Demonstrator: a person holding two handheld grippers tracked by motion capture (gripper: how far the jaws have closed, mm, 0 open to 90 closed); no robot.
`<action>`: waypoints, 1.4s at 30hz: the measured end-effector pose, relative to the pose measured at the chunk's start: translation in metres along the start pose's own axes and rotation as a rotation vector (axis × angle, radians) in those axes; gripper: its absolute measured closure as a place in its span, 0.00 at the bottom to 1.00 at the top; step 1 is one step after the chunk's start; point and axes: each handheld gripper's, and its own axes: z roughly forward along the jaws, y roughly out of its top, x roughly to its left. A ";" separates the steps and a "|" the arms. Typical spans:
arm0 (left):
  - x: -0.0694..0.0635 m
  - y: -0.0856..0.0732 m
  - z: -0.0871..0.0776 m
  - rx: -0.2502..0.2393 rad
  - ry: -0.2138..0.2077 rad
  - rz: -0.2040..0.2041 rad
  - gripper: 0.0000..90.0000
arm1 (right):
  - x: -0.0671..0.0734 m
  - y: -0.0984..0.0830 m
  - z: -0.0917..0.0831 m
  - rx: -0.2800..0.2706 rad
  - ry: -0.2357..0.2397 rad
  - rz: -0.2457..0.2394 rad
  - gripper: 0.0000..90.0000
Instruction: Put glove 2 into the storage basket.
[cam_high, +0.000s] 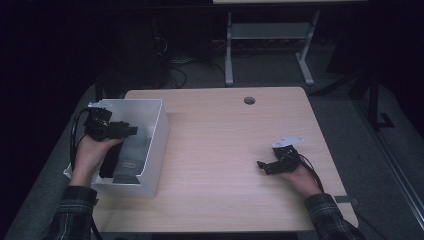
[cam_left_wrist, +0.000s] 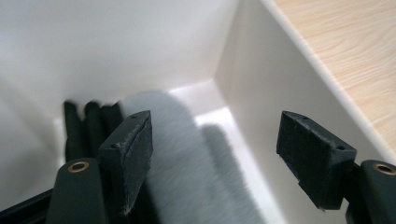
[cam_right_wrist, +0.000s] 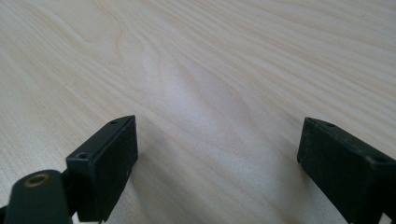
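Grey cloth item (cam_left_wrist: 187, 172) lies on the floor of the white bin (cam_high: 157, 135), directly below the left gripper (cam_high: 131, 130). In the left gripper view the jaws stand wide apart with nothing between the pads; the grey cloth runs lengthwise beneath the gap, close to the left pad. The cloth is soft-edged and blurred, so its exact form cannot be determined. Just beside it, towards the bin's far wall, lie dark rolled items (cam_left_wrist: 88, 126), side by side and touching one another.

In the high view the left gripper hovers above the bin's interior, held level, with its jaws pointing toward the bin's right wall. The grey cloth (cam_high: 131, 162) occupies the near part of the bin floor, with a dark item (cam_high: 107, 162) alongside it on the left. The bin stands on the left edge of the table (cam_high: 225, 150), its open top facing up.

The right gripper (cam_high: 261, 165) rests low over the right part of the table, well apart from the bin. In the right gripper view its jaws are likewise spread wide, with bare wood grain between them. A grey three-cornered plate sits on top of this gripper, and its cable trails back past the hand (cam_high: 300, 177) toward the plaid sleeve (cam_high: 327, 215).
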 end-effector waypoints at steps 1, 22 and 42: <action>-0.003 0.003 -0.001 -0.005 -0.009 0.003 0.30 | 0.000 0.000 0.000 0.000 0.000 0.000 0.13; -0.095 0.041 0.019 -0.056 -0.170 0.133 0.28 | 0.000 0.000 0.000 -0.003 0.001 -0.005 0.14; -0.185 0.001 0.090 0.025 -0.265 0.265 0.26 | 0.001 0.000 0.000 0.000 0.006 -0.006 0.14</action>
